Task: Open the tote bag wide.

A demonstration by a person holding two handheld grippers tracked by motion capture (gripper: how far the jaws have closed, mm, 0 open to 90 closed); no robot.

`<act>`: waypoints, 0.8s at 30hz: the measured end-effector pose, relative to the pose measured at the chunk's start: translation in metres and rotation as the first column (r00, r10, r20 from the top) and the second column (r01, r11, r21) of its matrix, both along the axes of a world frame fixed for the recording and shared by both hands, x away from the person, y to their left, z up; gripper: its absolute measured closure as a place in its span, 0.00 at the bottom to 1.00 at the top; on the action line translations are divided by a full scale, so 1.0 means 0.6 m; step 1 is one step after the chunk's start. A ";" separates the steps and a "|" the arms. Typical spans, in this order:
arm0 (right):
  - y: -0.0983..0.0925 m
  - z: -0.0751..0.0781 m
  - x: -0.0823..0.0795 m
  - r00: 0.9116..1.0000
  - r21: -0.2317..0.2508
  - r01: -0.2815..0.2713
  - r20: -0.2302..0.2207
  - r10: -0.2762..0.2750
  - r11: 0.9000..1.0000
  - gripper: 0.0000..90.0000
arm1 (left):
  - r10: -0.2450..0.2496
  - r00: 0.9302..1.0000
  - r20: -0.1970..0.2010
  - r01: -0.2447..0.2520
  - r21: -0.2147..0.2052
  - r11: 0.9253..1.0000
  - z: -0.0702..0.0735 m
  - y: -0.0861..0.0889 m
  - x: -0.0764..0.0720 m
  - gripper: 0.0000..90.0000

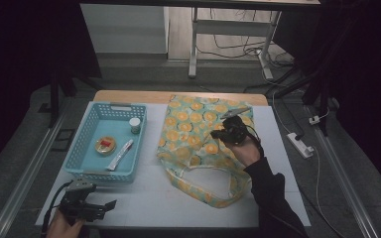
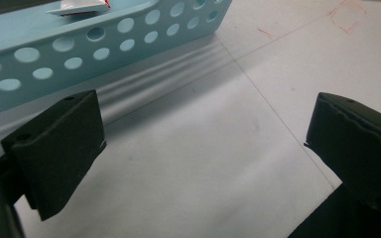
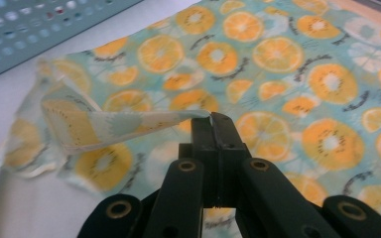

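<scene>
A white table point(image 1: 154, 198) seen from above, with a person's arms coming in from the bottom edge. On its right half lies a flat cloth bag point(image 1: 198, 134) printed with orange slices on pale green, its open end and loop handles toward the person. To the left of the bag, just apart from it, stands a light blue perforated basket point(image 1: 92, 121). Inside the basket are a tube point(image 1: 120, 154), a round flat tin point(image 1: 105, 145) and a small jar point(image 1: 135, 125).

The right gripper point(image 1: 226, 133) is over the bag's right side. In the right gripper view point(image 3: 212, 119) its jaws are pressed together on a handle strap point(image 3: 124, 124), which is lifted off the bag's surface and curves away to the left.

The left gripper point(image 1: 110, 204) rests low at the table's near left corner, just in front of the basket. In the left gripper view point(image 2: 203, 134) its jaws stand wide apart with bare table between them, holding nothing.
</scene>
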State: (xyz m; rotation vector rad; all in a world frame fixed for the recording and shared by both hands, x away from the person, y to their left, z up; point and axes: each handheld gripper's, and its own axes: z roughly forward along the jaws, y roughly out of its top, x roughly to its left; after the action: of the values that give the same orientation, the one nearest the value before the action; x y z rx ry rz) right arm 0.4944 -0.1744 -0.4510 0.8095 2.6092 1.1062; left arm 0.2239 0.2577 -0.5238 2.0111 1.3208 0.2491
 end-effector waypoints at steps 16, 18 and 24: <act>0.004 -0.028 0.079 0.998 -0.046 0.064 0.022 -0.063 0.997 1.00 | -0.001 1.000 -0.005 0.001 -0.001 1.000 0.000 0.000 0.001 0.02; 0.003 -0.033 0.087 0.997 -0.050 0.073 0.022 -0.072 0.996 1.00 | -0.002 1.000 -0.006 0.002 -0.001 1.000 0.000 0.000 0.001 0.02; 0.001 -0.048 0.110 0.995 -0.057 0.095 0.015 -0.095 0.994 1.00 | -0.001 1.000 -0.006 0.001 0.000 1.000 -0.001 0.000 0.001 0.02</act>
State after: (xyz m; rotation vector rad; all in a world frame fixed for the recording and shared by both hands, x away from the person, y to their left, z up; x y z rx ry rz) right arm 0.5603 -0.1739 -0.4800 0.9012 2.5512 1.0025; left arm 0.2248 0.2576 -0.5242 2.0141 1.3238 0.2427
